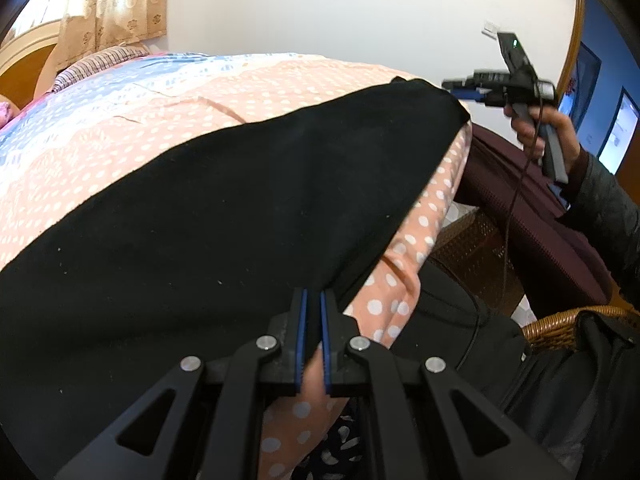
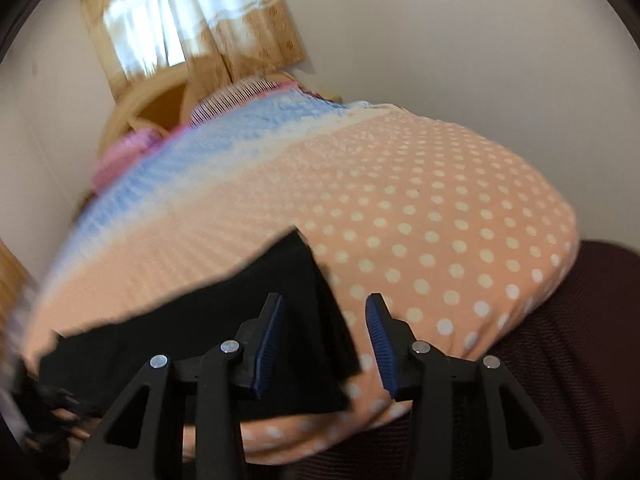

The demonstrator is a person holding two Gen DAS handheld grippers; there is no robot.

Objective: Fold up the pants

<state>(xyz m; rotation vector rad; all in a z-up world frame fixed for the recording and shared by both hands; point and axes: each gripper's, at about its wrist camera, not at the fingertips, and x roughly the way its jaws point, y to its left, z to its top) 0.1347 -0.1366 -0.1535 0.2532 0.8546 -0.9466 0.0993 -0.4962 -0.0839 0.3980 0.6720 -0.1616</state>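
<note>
Black pants (image 1: pixel 224 208) lie flat on the polka-dot bedspread (image 1: pixel 132 128), filling frame centre. Left gripper (image 1: pixel 314 300) jaws pinch their near hem at bottom centre. Right gripper (image 2: pixel 325 312) jaws spread above the pants' corner, gripping nothing.

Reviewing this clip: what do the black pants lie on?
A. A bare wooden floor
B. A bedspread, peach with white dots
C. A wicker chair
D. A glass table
B: the black pants are spread flat over the peach dotted bedspread, whose dots show past the far edge of the pants and at the bed's side.
</note>
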